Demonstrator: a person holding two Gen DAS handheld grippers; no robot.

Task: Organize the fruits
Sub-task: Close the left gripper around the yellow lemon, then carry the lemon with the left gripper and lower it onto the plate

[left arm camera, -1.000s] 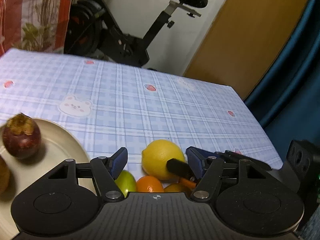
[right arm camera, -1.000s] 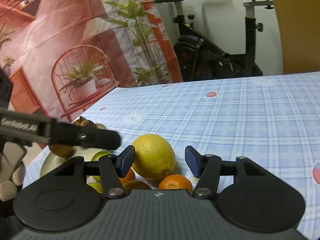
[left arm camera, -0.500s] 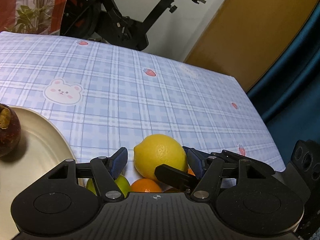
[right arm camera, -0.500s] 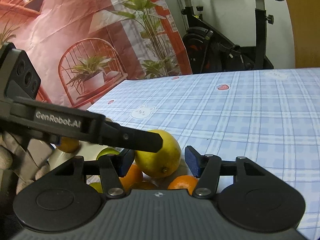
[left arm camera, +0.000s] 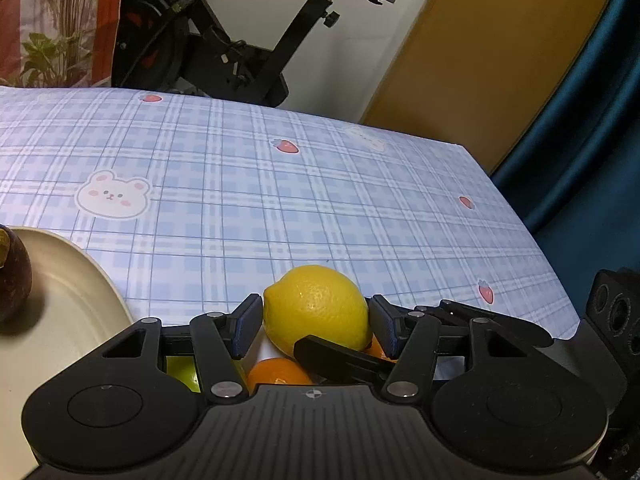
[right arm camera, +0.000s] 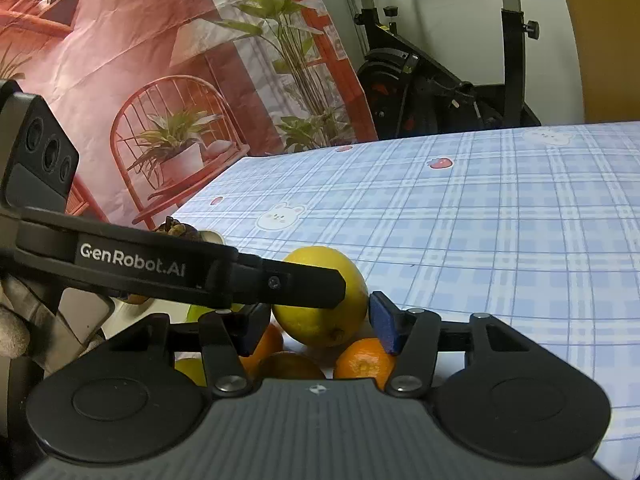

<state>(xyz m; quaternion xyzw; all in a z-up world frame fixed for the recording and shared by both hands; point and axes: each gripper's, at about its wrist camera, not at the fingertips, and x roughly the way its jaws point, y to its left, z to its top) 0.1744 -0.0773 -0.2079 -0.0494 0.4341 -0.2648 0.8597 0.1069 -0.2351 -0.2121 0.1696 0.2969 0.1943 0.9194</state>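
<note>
Blue plaid tablecloth point(left arm camera: 320, 184) covers table; exercise bike point(left arm camera: 224, 40) behind. Lemon point(left arm camera: 316, 308) atop fruit pile at table's near edge, oranges point(right arm camera: 362, 362) beneath. Left gripper point(left arm camera: 314, 322): jaws apart, pads flanking lemon, contact unclear. Right gripper point(right arm camera: 316, 322): jaws apart around same lemon. Mangosteen point(left arm camera: 12, 276) on cream plate point(left arm camera: 80, 304), left.

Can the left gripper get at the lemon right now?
Probably yes: the lemon already sits between the left gripper's open fingers, though the right gripper's finger crosses just in front and could get pinched.
</note>
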